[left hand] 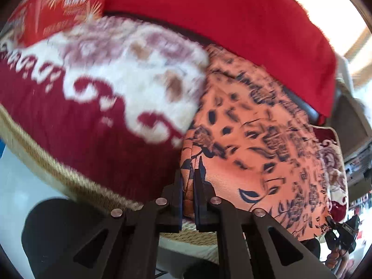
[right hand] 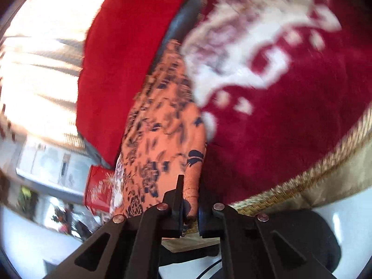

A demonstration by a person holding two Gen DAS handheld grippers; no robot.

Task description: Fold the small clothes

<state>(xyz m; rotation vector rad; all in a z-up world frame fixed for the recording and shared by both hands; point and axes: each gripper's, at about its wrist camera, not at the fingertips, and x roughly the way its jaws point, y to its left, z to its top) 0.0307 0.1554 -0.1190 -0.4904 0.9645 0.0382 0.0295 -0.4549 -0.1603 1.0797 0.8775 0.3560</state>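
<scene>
Orange garment point(left hand: 251, 139) with dark navy floral and leaf print: spread over a plush blanket point(left hand: 93, 107), lying lengthwise between the blanket's white-and-maroon pattern and a bright red cloth point(left hand: 232, 21). Near edge of garment bunched into folds at the bottom of the left wrist view. Fabric surface partly blurred; garment type not determinable.

Left gripper point(left hand: 188, 176): black fingers drawn nearly together, clamped on the bunched near edge of the garment. Thin fold of orange fabric visible between the pads, running down toward the finger bases.

Right gripper point(right hand: 189, 186): black fingers likewise close together, pinching a narrow strip of the same garment point(right hand: 162, 134). Orange fabric with a fine seam line seen between the pads; rest of garment extending away from the fingers toward the top of the right wrist view.

Blanket: maroon ground with white scrollwork and faded pink-brown flowers, bordered by a tan braided trim point(left hand: 46, 162) along the near edge. Same blanket point(right hand: 290, 116) filling the right side of the right wrist view, trim point(right hand: 325, 174) curving beneath it.

Red cloth: lying beyond the garment, partly over a grey surface.

Red printed bag point(left hand: 60, 7): at the upper left of the left wrist view, touching the far blanket edge; also visible at lower left of the right wrist view point(right hand: 97, 193).

Background: bright, overexposed, details unreadable.
</scene>
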